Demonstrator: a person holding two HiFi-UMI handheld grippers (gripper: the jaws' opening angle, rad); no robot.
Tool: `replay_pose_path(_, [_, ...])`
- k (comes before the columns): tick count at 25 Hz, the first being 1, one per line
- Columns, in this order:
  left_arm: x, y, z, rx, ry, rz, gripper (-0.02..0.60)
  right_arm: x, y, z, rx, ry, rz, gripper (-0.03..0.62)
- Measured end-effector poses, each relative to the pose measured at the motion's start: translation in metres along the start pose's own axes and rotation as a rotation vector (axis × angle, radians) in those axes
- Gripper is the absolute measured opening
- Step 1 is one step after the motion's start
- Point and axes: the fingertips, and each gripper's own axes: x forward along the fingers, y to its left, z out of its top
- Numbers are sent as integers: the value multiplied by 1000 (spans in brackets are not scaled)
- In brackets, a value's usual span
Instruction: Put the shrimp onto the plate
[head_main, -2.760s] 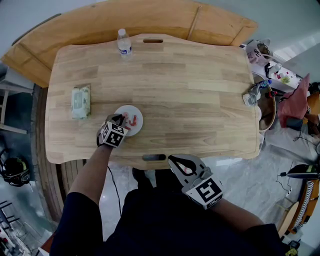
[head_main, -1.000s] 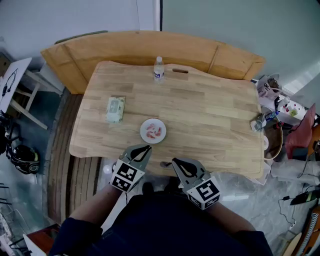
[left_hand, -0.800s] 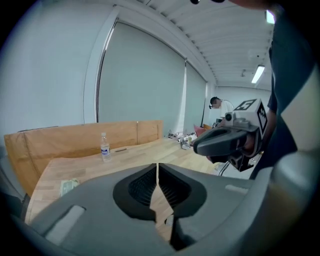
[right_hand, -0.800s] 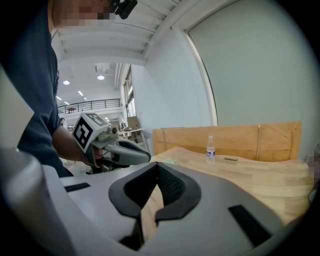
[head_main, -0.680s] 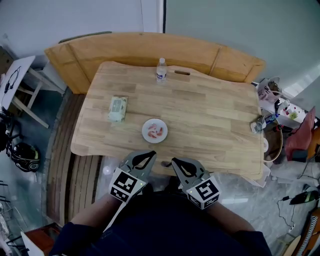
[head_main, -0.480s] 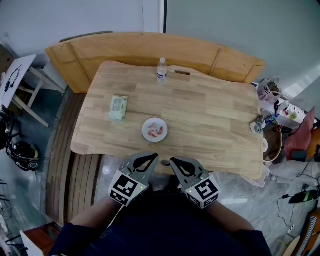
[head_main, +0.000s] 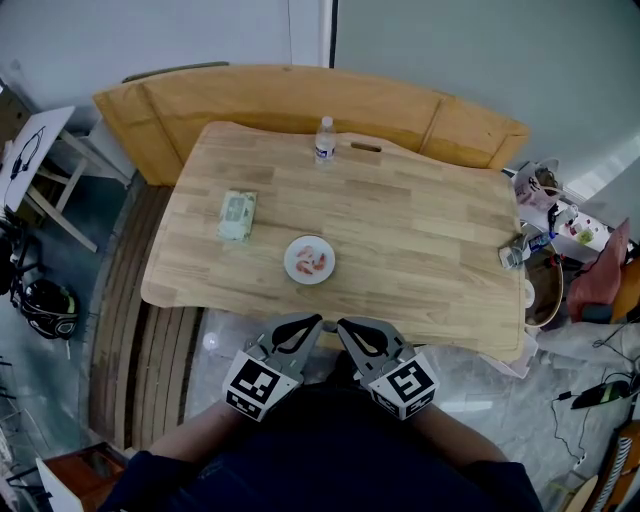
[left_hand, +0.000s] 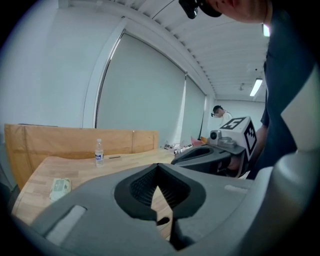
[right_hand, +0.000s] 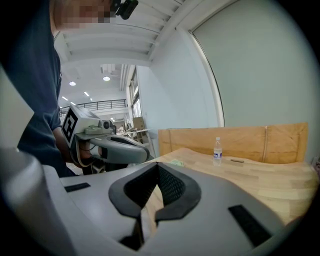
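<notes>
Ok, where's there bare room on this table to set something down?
The whole right half is bare, from the plate across to the clutter at the right edge. Also between bottle and plate. Tightest between the wipes and plate.

The shrimp (head_main: 316, 262) on the plate (head_main: 289, 262) are pink specks in the head view, too small to count. The tips of the left hand-held gripper (head_main: 316, 323) and the right hand-held gripper (head_main: 343, 325) cover a stretch of the near edge of the tabletop (head_main: 420, 230), and both forearms run off the bottom edge. The label of the bottle (head_main: 324, 140) and the print on the packet (head_main: 236, 215) are too small to read. The clutter (head_main: 512, 253) at the tabletop's right end cannot be identified.

In the left gripper view, the gripper's own body hides the plate and clips the packet (left_hand: 60, 186). In the right gripper view the plate is hidden too, and the packet (right_hand: 176, 162) is a small green patch without detail.
</notes>
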Motion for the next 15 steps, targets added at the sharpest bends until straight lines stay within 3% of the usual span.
replay_pose_path(15, [0,5,1,2,5,12,5,-1,-4,6,0,-7,2,9])
